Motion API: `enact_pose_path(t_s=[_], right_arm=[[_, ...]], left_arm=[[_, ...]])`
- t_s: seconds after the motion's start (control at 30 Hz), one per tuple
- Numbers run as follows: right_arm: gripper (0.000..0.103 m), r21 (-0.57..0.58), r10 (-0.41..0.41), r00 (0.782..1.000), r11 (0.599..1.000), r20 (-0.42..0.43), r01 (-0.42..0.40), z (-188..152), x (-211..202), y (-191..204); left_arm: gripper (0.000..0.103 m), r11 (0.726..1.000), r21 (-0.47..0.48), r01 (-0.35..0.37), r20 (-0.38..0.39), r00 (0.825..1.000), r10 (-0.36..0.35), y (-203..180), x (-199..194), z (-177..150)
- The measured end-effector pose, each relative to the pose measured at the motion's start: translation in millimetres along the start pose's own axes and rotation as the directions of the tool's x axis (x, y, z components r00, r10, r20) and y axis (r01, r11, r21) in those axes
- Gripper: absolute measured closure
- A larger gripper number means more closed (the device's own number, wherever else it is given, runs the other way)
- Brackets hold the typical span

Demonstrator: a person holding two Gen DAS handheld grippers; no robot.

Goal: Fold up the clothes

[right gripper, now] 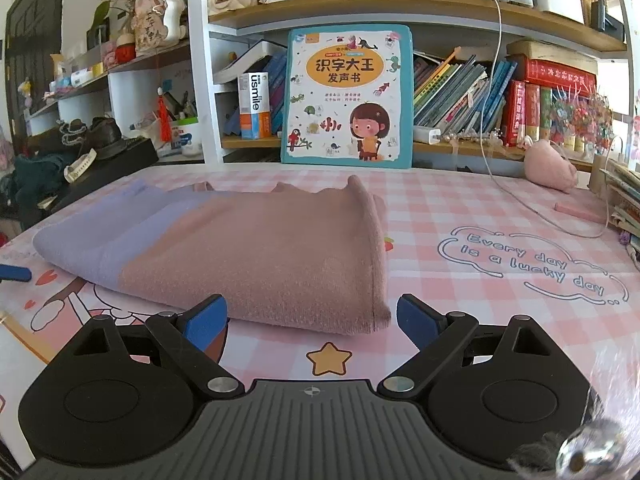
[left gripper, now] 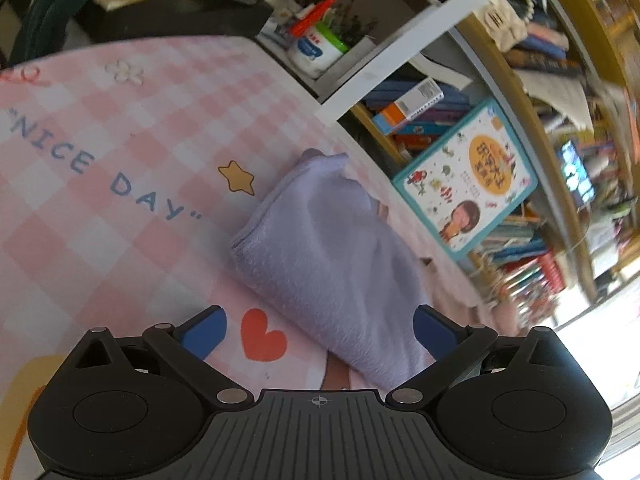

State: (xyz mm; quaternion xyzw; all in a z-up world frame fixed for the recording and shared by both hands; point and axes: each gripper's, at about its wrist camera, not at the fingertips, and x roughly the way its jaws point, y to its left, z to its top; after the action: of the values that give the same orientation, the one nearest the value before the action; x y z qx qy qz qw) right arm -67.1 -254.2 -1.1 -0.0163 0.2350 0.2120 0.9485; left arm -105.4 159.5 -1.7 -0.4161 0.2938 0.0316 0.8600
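Note:
A folded knit garment [right gripper: 256,248], pink on the right and lavender on the left, lies flat on the pink checked table mat [right gripper: 460,208]. My right gripper [right gripper: 312,322] hovers just in front of its near right corner, its blue pads wide open and holding nothing. In the left wrist view, which is tilted, the lavender end of the garment [left gripper: 328,256] runs up from between the fingers. My left gripper [left gripper: 320,334] is open, with the cloth close to its right pad but not pinched. One left fingertip [right gripper: 14,273] shows at the left edge of the right wrist view.
A children's picture book [right gripper: 347,94] leans on the bookshelf behind the table. A white cable [right gripper: 540,208], a pink plush [right gripper: 550,170] and a stack of books [right gripper: 624,200] sit at the right. A black box with clutter [right gripper: 108,164] borders the left.

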Motion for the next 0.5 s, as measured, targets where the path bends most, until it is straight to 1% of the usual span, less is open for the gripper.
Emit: enact_pose_path(t_s=[0.1, 0.2, 0.3, 0.43, 0.5], right_arm=[[0.011, -0.016, -0.004, 1.0, 1.0, -0.001, 0.004, 0, 0, 3], [0.011, -0.022, -0.004, 1.0, 1.0, -0.001, 0.004, -1, 0, 4], [0.011, -0.021, -0.003, 1.0, 1.0, 0.0, 0.003, -1, 0, 3], [0.011, -0.015, -0.001, 1.0, 1.0, -0.001, 0.001, -1, 0, 2], [0.011, -0.011, 0.002, 1.0, 1.0, -0.002, -0.002, -1, 0, 2]], left_arm=[[0.002, 0.998, -0.052, 0.029, 0.0, 1.0, -0.029, 6, 3, 3], [0.002, 0.996, -0.079, 0.038, 0.003, 0.999, -0.038, 8, 5, 5], [0.002, 0.995, -0.09, 0.03, 0.005, 1.0, -0.03, 7, 8, 6], [0.002, 0.995, -0.095, 0.003, -0.001, 1.0, -0.003, 3, 12, 10], [0.003, 0.994, -0.108, 0.005, 0.008, 1.0, -0.004, 4, 13, 10]])
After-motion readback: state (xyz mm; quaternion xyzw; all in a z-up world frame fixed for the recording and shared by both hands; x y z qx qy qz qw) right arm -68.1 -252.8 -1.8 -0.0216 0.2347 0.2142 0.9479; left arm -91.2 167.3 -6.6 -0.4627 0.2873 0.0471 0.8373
